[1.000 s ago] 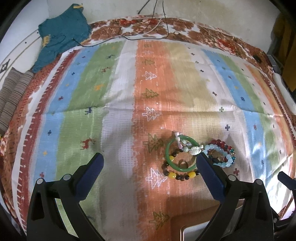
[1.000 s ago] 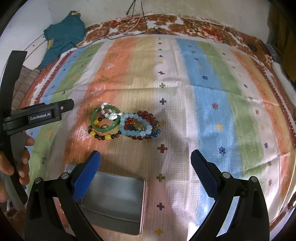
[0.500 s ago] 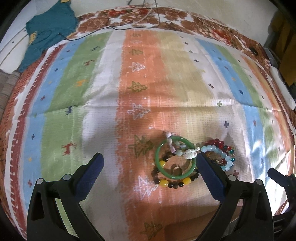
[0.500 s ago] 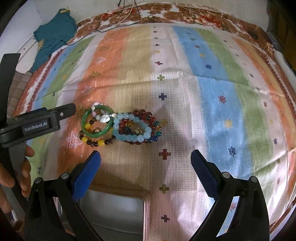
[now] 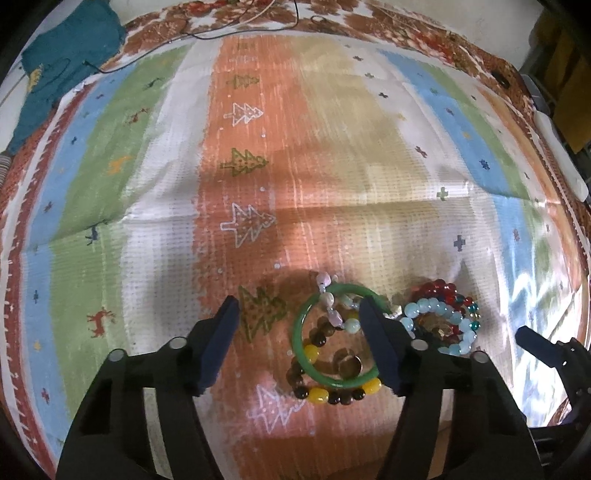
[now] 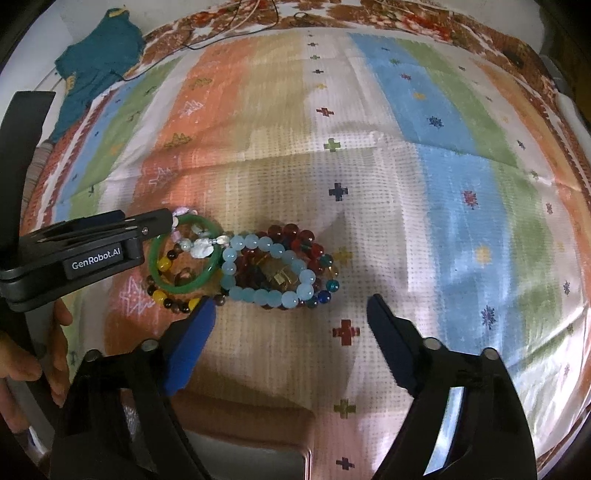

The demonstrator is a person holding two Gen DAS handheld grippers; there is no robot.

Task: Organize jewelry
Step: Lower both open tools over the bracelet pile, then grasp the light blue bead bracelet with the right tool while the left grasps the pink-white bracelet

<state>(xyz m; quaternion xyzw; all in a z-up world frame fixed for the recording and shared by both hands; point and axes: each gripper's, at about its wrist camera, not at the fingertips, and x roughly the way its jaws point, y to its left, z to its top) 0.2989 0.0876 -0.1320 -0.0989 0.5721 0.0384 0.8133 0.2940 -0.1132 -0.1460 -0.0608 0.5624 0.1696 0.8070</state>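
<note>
A pile of bracelets lies on the striped cloth. A green jade bangle (image 5: pixel 308 321) (image 6: pixel 184 286) lies over a brown-and-yellow bead bracelet (image 5: pixel 317 395) (image 6: pixel 160 295) and a pale pearl strand (image 5: pixel 328 299) (image 6: pixel 201 249). Beside them lie a light blue bead bracelet (image 5: pixel 417 308) (image 6: pixel 266 295) and a dark red bead bracelet (image 5: pixel 441 288) (image 6: pixel 291 232). My left gripper (image 5: pixel 299 321) is open, low over the bangle, its right finger across the bangle's right rim. My right gripper (image 6: pixel 288 315) is open, just in front of the blue and red bracelets.
A grey metal tin (image 6: pixel 251 458) sits at the near edge under my right gripper. A teal garment (image 5: pixel 62 62) and thin cables (image 5: pixel 229 27) lie at the cloth's far edge. The person's hand (image 6: pixel 26 354) holds the left gripper at the left.
Both grippers have moved forward and down toward the bracelet pile. Both jaws have narrowed from wide open. The left gripper now straddles the green bangle's left part.
</note>
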